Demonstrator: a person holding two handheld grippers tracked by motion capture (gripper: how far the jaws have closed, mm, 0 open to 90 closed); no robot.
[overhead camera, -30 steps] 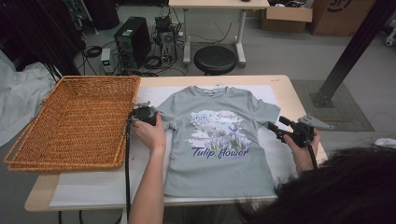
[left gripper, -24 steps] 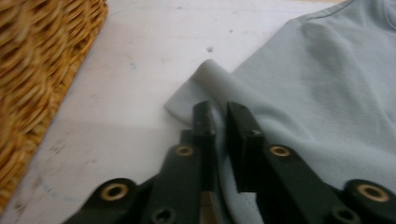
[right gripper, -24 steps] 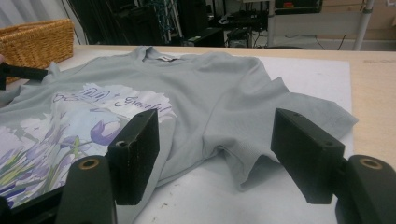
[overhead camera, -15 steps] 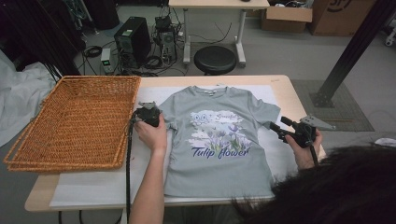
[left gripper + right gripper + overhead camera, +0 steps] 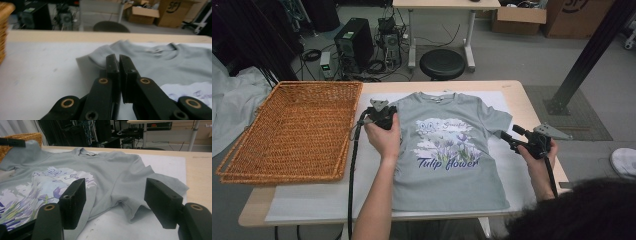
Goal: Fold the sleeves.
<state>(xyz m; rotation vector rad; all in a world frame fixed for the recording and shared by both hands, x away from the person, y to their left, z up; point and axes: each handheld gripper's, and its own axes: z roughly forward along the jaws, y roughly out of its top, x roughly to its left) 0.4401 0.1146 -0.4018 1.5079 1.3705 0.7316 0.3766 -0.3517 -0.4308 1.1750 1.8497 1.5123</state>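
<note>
A grey T-shirt (image 5: 452, 150) with a tulip print lies face up on the white mat. My left gripper (image 5: 391, 117) is at the shirt's left sleeve, shut on the sleeve's fabric (image 5: 100, 57), which rises in a fold off the mat. In the left gripper view the jaws of my left gripper (image 5: 118, 62) stand pressed together. The right gripper view shows that sleeve (image 5: 30, 147) lifted at far left. My right gripper (image 5: 506, 136) hovers by the right sleeve (image 5: 125, 202), and in its own view my right gripper (image 5: 115, 195) stands open with its pads off the cloth.
A large empty wicker basket (image 5: 317, 85) sits at the table's left end. The wooden table (image 5: 522, 100) carries a white mat (image 5: 312, 200) under the shirt. A black stool (image 5: 442, 62), a computer tower (image 5: 354, 45) and cardboard boxes (image 5: 519, 20) stand beyond the far edge.
My left hand has moved right and toward the far edge, rising with the left sleeve pinched in its gripper. The right gripper has stayed put.
</note>
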